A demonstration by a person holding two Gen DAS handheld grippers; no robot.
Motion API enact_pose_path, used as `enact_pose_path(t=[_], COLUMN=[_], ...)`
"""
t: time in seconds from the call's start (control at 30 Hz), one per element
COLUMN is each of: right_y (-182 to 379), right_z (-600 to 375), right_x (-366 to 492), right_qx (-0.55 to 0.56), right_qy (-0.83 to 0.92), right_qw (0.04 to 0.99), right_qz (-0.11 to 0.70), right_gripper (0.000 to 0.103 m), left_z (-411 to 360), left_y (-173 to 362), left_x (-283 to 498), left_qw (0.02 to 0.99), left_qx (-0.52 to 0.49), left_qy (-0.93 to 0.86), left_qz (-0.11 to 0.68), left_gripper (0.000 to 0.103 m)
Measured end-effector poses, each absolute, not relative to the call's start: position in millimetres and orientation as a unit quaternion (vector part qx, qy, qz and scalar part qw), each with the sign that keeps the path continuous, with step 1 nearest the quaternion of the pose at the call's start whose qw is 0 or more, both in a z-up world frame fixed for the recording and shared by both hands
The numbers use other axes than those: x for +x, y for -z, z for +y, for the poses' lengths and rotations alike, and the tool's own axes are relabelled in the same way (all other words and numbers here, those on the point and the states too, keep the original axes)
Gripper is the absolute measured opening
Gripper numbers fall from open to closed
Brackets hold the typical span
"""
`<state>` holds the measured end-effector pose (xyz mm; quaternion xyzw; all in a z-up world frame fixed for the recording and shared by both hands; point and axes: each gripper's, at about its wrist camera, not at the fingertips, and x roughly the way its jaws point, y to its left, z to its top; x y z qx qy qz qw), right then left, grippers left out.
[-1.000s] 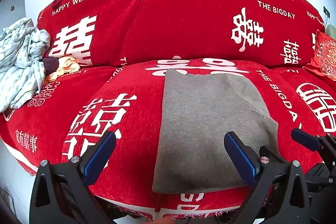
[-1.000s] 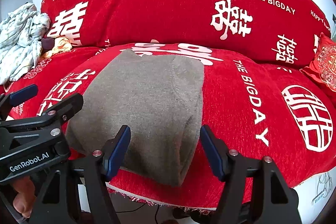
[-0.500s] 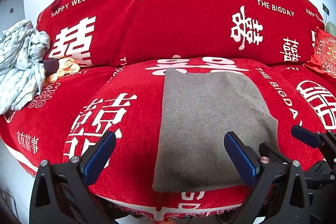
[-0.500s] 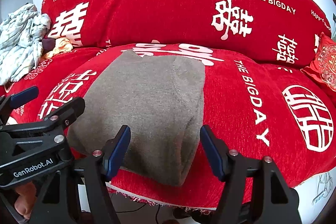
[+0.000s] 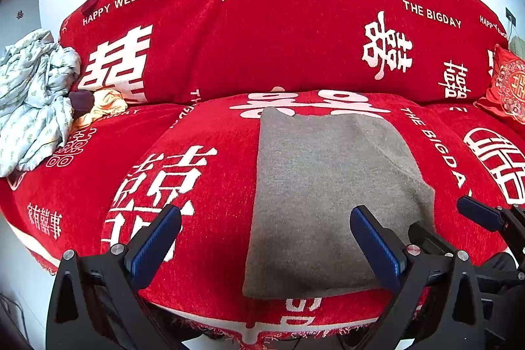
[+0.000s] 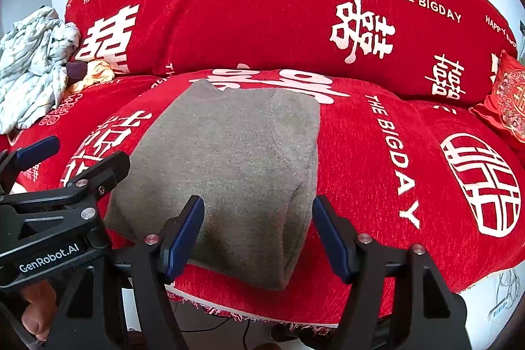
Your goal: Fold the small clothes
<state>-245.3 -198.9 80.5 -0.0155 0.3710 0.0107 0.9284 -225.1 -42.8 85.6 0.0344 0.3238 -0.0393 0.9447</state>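
A grey knit garment [image 5: 328, 186] lies folded into a rectangle on the red sofa seat [image 5: 203, 186]; it also shows in the right wrist view [image 6: 236, 159]. My left gripper [image 5: 265, 241] is open and empty, held in front of the garment's near left corner. My right gripper [image 6: 257, 232] is open and empty, held in front of the garment's near right edge. The right gripper's fingers [image 5: 479, 215] show at the right edge of the left wrist view, and the left gripper's fingers [image 6: 36, 150] at the left of the right wrist view.
A pile of crumpled pale floral clothes [image 5: 32, 100], with an orange piece [image 5: 101, 107] beside it, sits on the sofa's left end. A red embroidered cushion [image 5: 508, 87] lies at the right end. The sofa back [image 5: 262, 31] rises behind the seat.
Both grippers have drifted slightly; the view of the garment is almost the same. Nothing was taken hold of or let go.
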Motion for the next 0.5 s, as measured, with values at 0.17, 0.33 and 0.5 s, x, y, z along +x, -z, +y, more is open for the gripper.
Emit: enact_pose_path(t=[0.17, 0.33, 0.5], right_y=[-83.2, -82.9, -83.0], right_z=[-198.5, -198.3, -198.0], right_x=[-246.9, -247.2, -247.7], right_qx=[-0.016, -0.015, -0.015], right_qy=[-0.011, -0.011, -0.01], right_qw=[0.93, 0.929, 0.929], right_qz=[0.368, 0.369, 0.369], right_gripper=[0.072, 0.072, 0.072], left_z=[-41.5, -42.0, -41.1], left_y=[-87.5, -87.7, -86.9], left_x=[-225.9, -225.7, -224.2], left_qw=[0.945, 0.945, 0.944], left_qx=[0.034, 0.034, 0.032], left_qy=[0.04, 0.041, 0.042], left_qz=[0.322, 0.324, 0.326], left_gripper=[0.103, 0.103, 0.103])
